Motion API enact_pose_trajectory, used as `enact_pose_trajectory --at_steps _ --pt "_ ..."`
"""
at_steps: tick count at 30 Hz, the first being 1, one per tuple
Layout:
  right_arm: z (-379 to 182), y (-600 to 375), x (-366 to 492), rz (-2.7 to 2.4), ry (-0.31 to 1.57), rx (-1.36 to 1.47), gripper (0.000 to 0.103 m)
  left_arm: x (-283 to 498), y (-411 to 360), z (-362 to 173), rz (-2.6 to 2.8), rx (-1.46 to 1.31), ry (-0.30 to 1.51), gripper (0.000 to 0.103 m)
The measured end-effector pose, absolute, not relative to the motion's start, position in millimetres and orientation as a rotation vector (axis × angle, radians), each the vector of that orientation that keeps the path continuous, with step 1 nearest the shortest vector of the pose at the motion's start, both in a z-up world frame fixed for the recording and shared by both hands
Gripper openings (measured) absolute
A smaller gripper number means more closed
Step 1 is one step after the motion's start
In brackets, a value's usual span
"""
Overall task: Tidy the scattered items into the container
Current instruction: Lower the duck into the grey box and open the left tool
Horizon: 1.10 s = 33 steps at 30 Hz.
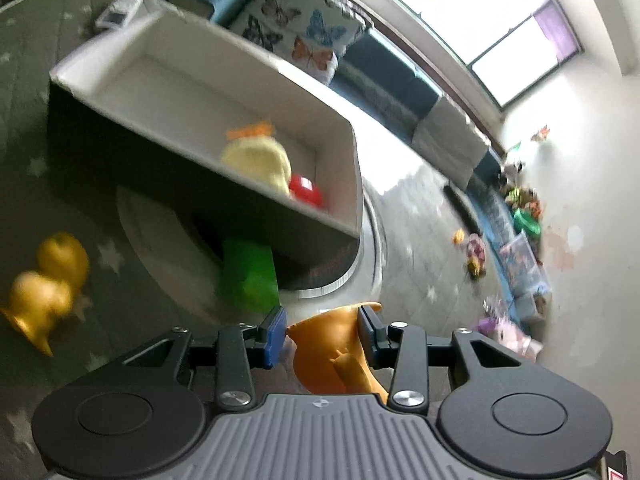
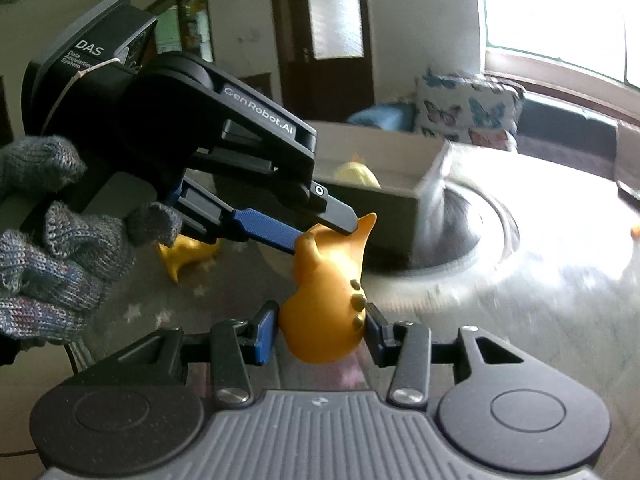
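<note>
An orange toy figure (image 2: 328, 288) is held off the floor by both grippers. My right gripper (image 2: 320, 336) is shut on its round body. My left gripper (image 2: 326, 230), held by a gloved hand (image 2: 52, 248), comes in from the left and pinches the toy's upper end. In the left wrist view the left gripper (image 1: 322, 332) is shut on the orange toy (image 1: 332, 344). Beyond stands the container (image 1: 224, 68), a box with a white inside and dark outside, holding a pale yellow toy (image 1: 258, 160) and a red piece (image 1: 306, 192). The box (image 2: 392, 148) is ahead in the right wrist view too.
A green block (image 1: 248, 276) lies against the box's near wall. A yellow duck-like toy (image 1: 44, 292) sits on the star-patterned mat at the left. A butterfly cushion (image 1: 296, 24) lies behind the box. More toys (image 1: 520, 208) are piled along the far wall.
</note>
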State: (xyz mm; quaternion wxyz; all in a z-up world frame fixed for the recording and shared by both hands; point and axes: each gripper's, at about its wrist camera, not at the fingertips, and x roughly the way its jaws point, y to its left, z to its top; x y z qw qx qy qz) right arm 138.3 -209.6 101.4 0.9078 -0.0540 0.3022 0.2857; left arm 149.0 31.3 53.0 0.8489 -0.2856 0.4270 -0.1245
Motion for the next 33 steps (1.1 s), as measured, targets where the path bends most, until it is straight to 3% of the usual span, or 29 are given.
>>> enact_pose_trajectory --at_steps 17,33 --pt "131.4 -131.5 242.5 0.719 0.538 -0.151 0.045 224.6 106.8 100.4 -0.129 -0.627 0.762 0.042" --pt "103.1 -106.8 324.6 0.73 0.638 -0.146 0.045 297.0 134.1 66.5 -0.096 -0.663 0.835 0.042"
